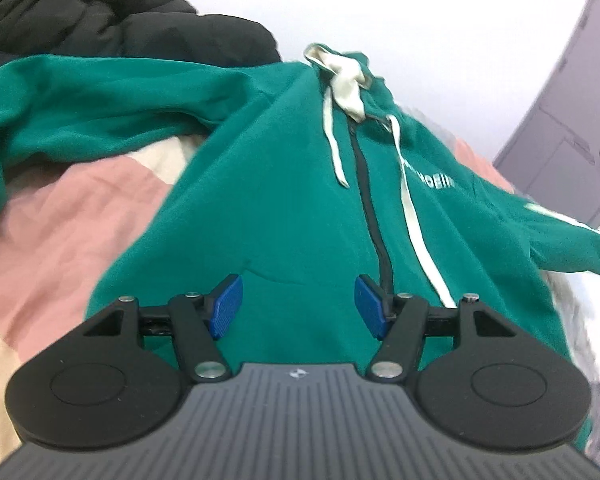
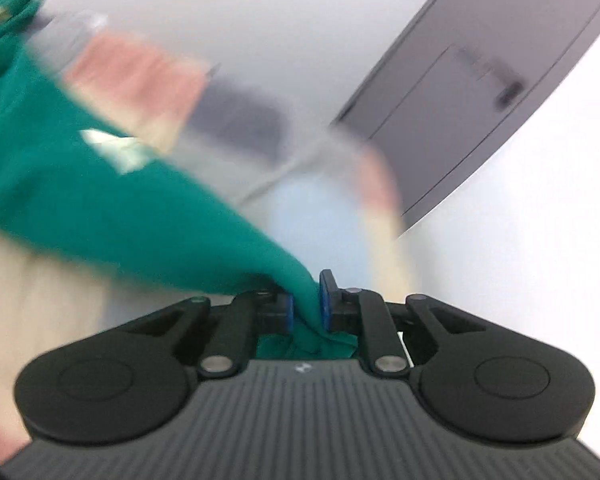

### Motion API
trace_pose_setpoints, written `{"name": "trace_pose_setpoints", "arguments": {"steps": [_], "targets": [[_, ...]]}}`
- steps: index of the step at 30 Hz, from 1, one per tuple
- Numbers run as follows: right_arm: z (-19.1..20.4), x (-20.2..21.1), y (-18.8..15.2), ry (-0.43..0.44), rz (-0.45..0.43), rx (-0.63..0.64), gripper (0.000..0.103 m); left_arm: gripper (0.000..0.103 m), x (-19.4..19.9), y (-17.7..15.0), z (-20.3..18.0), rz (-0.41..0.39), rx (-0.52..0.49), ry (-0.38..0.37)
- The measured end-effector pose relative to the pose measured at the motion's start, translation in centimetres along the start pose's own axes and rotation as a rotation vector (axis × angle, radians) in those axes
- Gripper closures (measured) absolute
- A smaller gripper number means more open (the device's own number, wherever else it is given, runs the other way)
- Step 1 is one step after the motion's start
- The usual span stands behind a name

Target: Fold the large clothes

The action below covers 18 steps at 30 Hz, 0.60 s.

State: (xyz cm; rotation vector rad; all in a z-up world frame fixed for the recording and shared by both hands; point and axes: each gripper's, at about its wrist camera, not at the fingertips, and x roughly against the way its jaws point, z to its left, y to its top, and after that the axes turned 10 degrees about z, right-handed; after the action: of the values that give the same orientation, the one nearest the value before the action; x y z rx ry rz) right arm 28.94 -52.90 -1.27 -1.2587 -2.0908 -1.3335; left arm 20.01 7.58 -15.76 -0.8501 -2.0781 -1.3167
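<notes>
Right now your right gripper is pinched tight on a bunched end of the green hoodie's sleeve, the cloth pressed between its blue pads. Your left gripper hangs over the hoodie's lower front with jaws well apart, holding nothing. That hoodie lies zip-up on the bed, beside a black jacket.

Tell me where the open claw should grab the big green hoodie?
Probably the bottom hem of the green hoodie, coming in low from the near edge. The left claw is open just above that flat hem, left of the zipper. The right claw already pinches a sleeve.
</notes>
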Motion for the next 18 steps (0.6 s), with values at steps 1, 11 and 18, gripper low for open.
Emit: {"name": "trace_pose_setpoints", "arguments": {"steps": [1, 11, 18], "targets": [[-1.0, 0.2, 0.9, -0.011, -0.029, -0.015, 0.088, 0.035, 0.2, 0.1, 0.2, -0.009, 0.019, -0.002], [0.2, -7.5, -1.1, -0.061, -0.025, -0.123, 0.087, 0.036, 1.1, 1.1, 2.3, -0.069, 0.144, 0.059], [3.1, -10.3, -7.2, 0.081, 0.004, -0.223, 0.083, 0.036, 1.8, 1.5, 3.8, -0.092, 0.192, 0.102]]}}
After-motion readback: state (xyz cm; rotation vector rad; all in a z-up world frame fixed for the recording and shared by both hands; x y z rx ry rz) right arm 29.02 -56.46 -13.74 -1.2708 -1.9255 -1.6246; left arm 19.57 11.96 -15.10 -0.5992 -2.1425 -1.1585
